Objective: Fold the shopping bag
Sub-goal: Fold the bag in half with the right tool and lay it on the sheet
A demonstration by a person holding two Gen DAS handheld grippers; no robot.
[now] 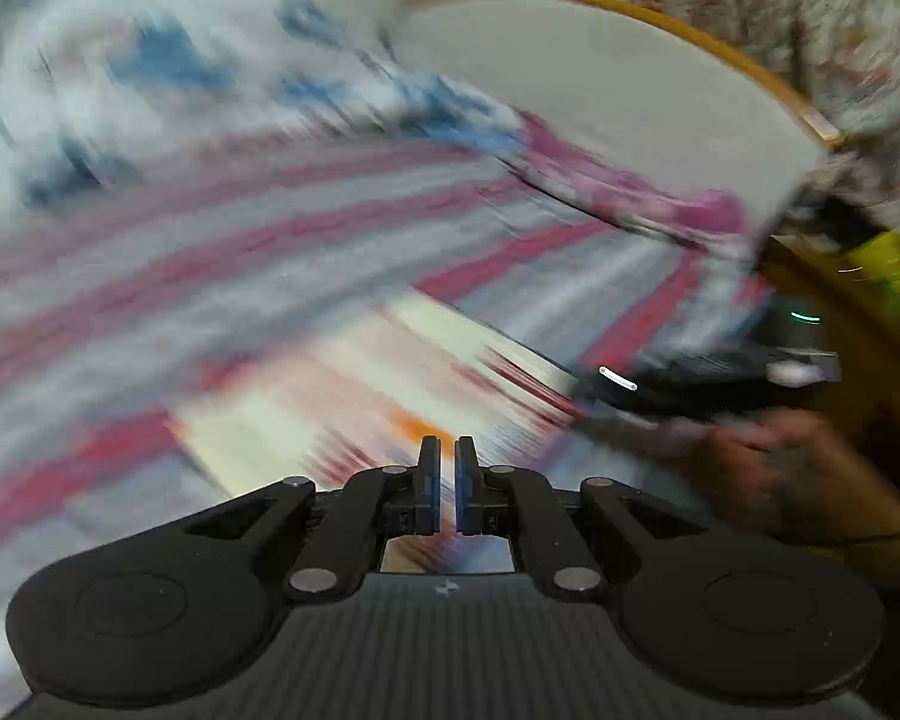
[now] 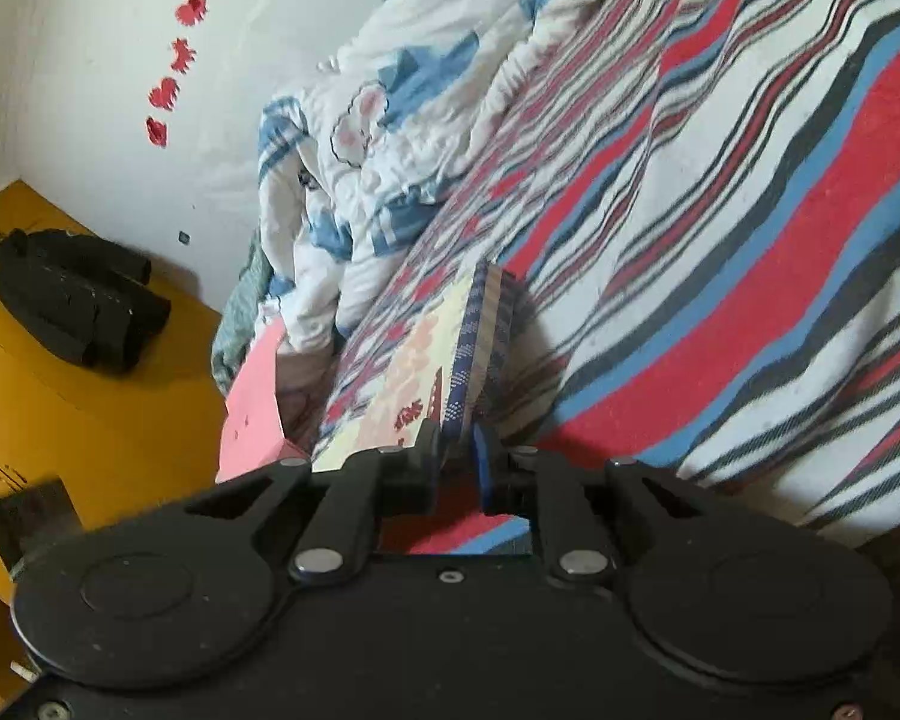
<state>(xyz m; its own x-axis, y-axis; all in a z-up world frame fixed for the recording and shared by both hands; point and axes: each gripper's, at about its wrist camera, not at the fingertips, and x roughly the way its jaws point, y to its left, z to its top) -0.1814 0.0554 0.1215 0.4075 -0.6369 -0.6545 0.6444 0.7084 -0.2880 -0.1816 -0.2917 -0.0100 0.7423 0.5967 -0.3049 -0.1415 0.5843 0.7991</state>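
Broadly, a striped blanket in red, blue and white covers a bed, with a white-and-blue quilt bunched at its far end against the wall. On the blanket lies the shopping bag — cream with pink and red print and a blue checked side panel, which stands up on edge in the right wrist view. The left wrist view is heavily smeared by motion, so the bag reads there only as a pale flat patch ahead of the fingers.

Right gripper: jaws a small gap apart at the near end of the blue panel; the edge appears to sit between them, but whether they pinch it cannot be told. Left gripper: jaws nearly together with a thin slit between, nothing seen held. The person's hand on the other tool shows at the right of that view.

Judged step — a fold in progress on one end of the bag, with the side panel raised. How many folds are in is not clear. Next move likely calls for a firm grip on that edge and a flat lay-over, the free gripper pinning the bag.
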